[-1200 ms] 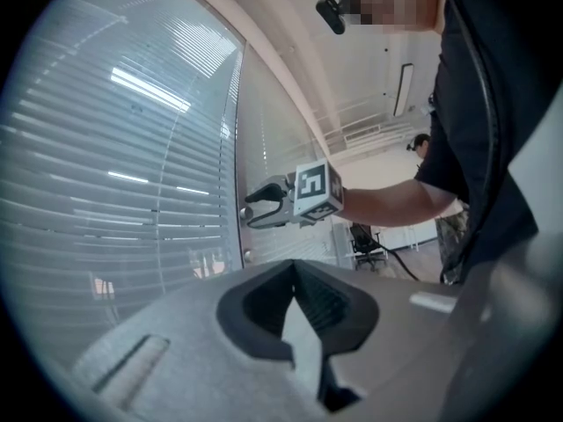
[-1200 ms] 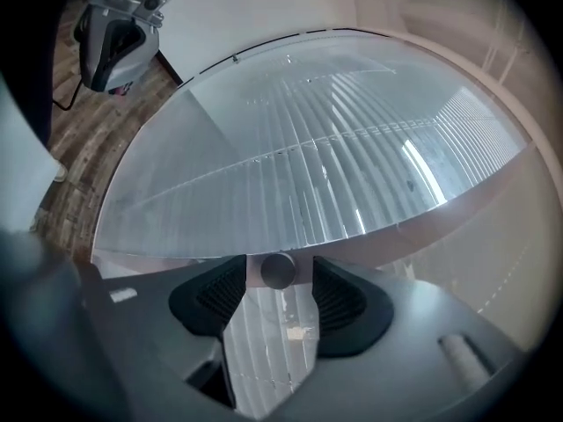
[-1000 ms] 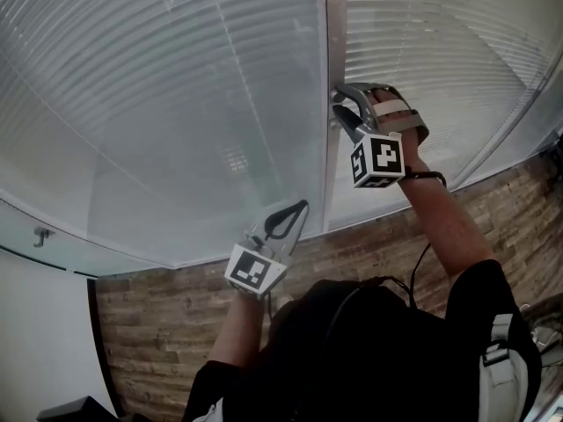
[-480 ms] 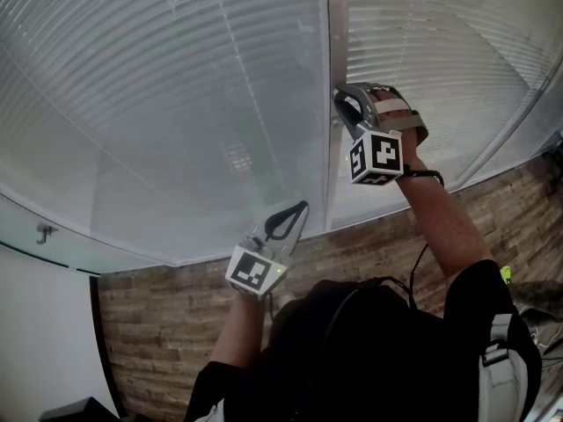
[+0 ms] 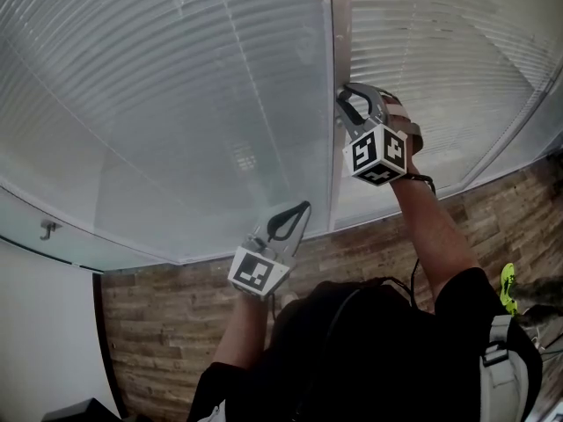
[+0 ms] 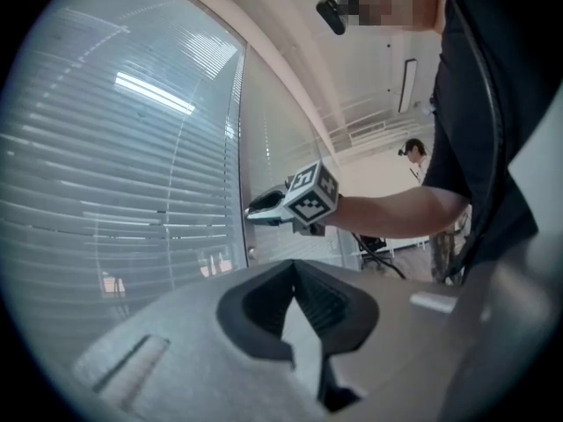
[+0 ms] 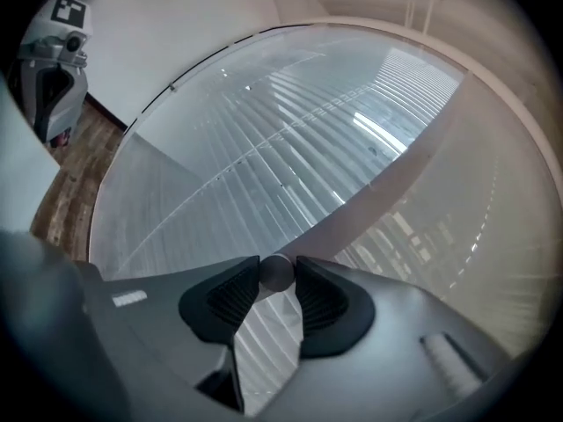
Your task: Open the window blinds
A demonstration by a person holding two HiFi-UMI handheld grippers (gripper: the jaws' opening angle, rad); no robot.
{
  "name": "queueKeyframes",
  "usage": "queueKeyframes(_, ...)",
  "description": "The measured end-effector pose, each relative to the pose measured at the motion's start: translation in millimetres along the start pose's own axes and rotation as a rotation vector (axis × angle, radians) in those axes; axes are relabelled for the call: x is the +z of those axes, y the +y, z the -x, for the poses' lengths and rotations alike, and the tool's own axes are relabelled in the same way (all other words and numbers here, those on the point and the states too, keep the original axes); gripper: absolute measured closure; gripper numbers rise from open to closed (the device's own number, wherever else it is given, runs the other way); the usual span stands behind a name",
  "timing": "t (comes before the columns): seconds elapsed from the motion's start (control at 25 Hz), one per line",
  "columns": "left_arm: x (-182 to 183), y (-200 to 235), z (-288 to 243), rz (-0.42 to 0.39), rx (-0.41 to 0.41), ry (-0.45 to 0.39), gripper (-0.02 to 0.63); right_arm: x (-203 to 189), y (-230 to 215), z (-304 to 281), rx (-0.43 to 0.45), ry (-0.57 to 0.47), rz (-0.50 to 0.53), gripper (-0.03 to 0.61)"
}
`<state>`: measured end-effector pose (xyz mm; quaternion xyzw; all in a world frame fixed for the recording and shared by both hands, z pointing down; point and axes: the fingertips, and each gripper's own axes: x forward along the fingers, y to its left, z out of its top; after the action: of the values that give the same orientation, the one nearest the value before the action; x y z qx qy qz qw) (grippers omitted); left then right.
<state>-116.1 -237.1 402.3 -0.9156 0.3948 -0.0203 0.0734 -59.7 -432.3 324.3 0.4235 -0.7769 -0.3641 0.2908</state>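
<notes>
Window blinds (image 5: 176, 104): slats look shut, apparently behind glass, filling the wall ahead, so the control likely sits on the frame post (image 5: 335, 174) between the panes. Right gripper (image 5: 349, 105) is at that post. Its jaws have just been closing and now clamp a small round knob (image 7: 276, 272), presumably to twist it. The knob is clear only in the right gripper view; in the head view the gripper covers it. Left gripper (image 5: 293, 218) idles lower down, jaws together, empty.

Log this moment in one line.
right gripper: jaws shut on round knob on window frame | left gripper: jaws shut, empty | blinds: slats across both panes
</notes>
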Motion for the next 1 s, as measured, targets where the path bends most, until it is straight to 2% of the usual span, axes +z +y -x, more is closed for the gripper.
queueKeyframes(0.2,1.4,1.3,3.7,0.015,0.013,0.006,0.609,-1.1,-4.6,-0.1,-0.024,-0.027,-0.214,0.448)
queueKeyframes(0.56,1.9,-4.0,5.6,0.023,0.006,0.023,0.609,-16.4,-12.0,-2.8,-0.002,-0.169,-0.919,0.445)
queueKeyframes(0.68,2.5,-6.7,4.0,0.023,-0.001,0.022,0.609,-16.6,-14.4,-1.9,-0.006,-0.201,-1.078,0.445)
queueKeyframes(0.76,2.6,-7.4,4.3,0.023,-0.002,0.024,0.609,-16.9,-14.8,-1.7,-0.012,-0.209,-1.122,0.445)
queueKeyframes(0.88,2.9,-7.5,5.5,0.026,0.002,0.022,0.609,-16.3,-14.4,-1.6,-0.025,-0.200,-1.063,0.446)
queueKeyframes(1.0,0.8,-5.7,7.2,0.021,0.011,0.004,0.610,-15.8,-14.1,-1.4,-0.022,-0.199,-1.054,0.446)
